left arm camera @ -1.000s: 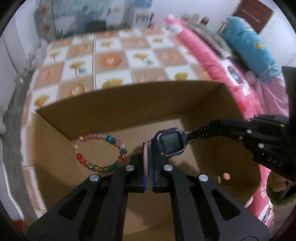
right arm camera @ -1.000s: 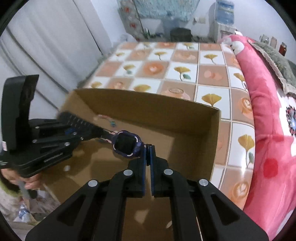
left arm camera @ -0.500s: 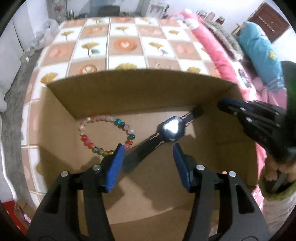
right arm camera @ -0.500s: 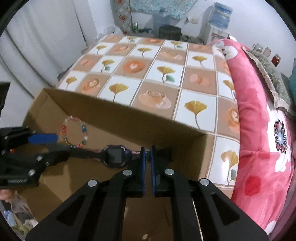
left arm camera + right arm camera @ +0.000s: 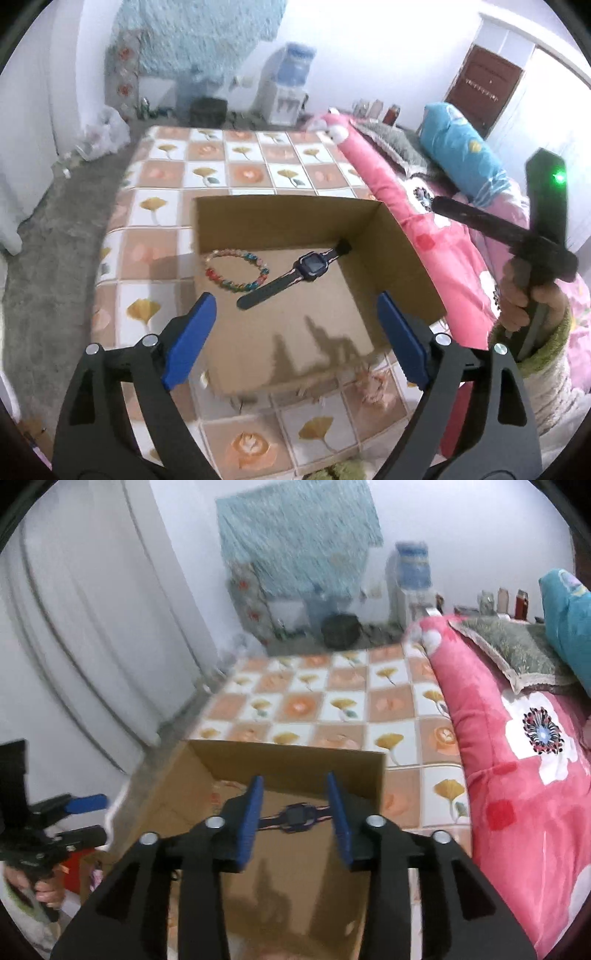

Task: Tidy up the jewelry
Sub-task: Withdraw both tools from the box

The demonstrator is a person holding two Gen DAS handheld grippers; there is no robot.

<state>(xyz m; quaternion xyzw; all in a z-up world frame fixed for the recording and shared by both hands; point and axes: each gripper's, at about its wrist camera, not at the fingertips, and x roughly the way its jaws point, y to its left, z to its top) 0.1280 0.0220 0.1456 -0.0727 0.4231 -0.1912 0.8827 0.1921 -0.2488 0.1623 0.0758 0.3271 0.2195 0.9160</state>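
Jewelry lies in the open brown cardboard box: a dark purple-faced wristwatch right of a multicoloured bead bracelet. Left gripper and right gripper have both just been opening and hang empty, jaws apart, above the box.

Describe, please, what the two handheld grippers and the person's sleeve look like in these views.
Each gripper, left gripper and right gripper, is a black angular plastic frame with silver screw heads and two flat blue pads. A green light glows on the right unit's upright black block. The sleeve has a fuzzy green cuff.
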